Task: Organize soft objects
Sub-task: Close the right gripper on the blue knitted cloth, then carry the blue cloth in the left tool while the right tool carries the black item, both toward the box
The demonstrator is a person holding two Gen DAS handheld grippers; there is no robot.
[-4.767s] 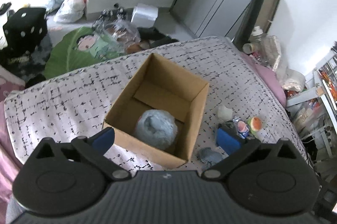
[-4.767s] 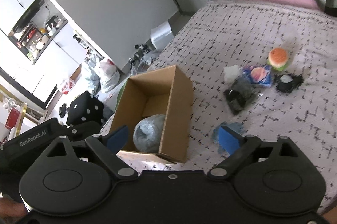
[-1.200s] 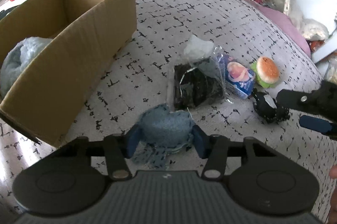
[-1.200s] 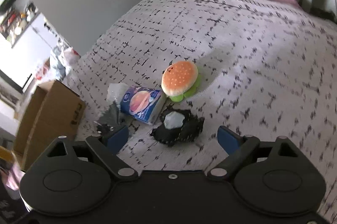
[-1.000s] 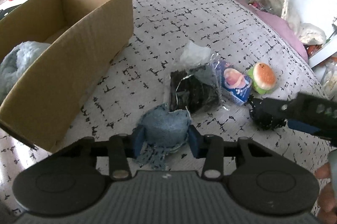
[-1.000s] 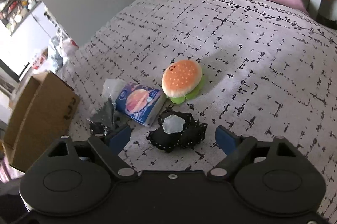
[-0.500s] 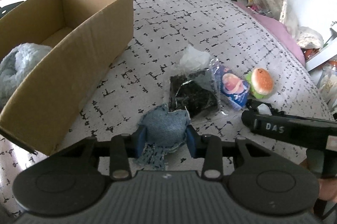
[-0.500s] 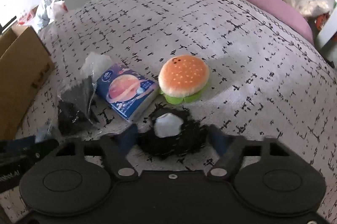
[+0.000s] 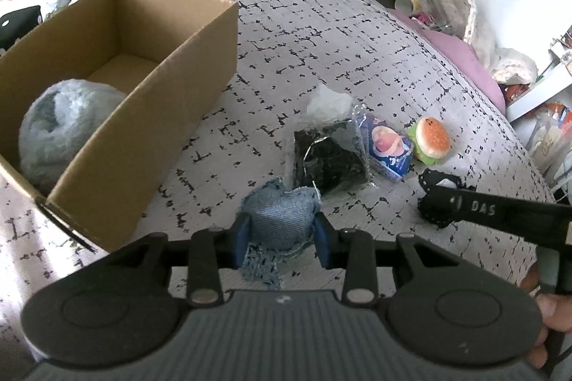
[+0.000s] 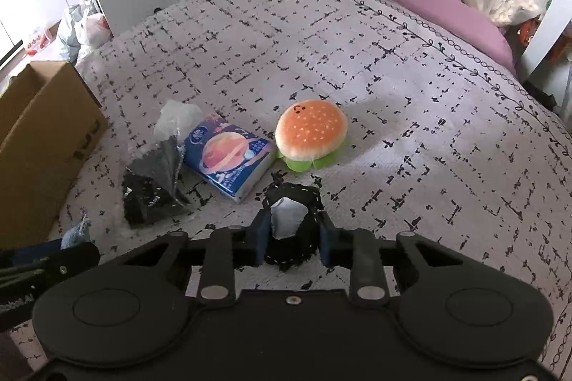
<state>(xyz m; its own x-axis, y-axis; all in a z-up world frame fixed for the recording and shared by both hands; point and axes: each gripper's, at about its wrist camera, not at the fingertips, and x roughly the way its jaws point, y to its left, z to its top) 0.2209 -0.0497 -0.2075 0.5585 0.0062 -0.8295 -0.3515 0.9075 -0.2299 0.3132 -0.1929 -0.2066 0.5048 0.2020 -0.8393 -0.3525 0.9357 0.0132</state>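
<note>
On the near edge of the patterned bedspread (image 10: 411, 87), both tools are loaded. The left gripper (image 9: 280, 238) has its blue pads against either side of the denim pouch (image 9: 280, 220), and its jaws are closing, pressing the soft cloth between them with a frayed end hanging below. The right gripper (image 10: 291, 234) is pinched tight on the black lace-edged pad (image 10: 291, 220), white patch facing up, squeezed narrow between the fingers.

Now the relation that matters: the cardboard box (image 9: 171, 69) sits to the left and a little farther off than the left gripper, open top up, with a fluffy grey-blue bundle (image 9: 60, 127) already lying in its near end. The left hand is clearly the nearer one; the right has the whole spread of clutter between it and the box. The box's long axis runs from near-left to far-right, so I'd judge there is free floor at the far end.

Waiting on the bed between the tools and the far side: a black crinkly bag (image 10: 153, 180), a tissue pack (image 10: 228, 162) touching it, and a burger plush (image 10: 309, 134) just right of that.
</note>
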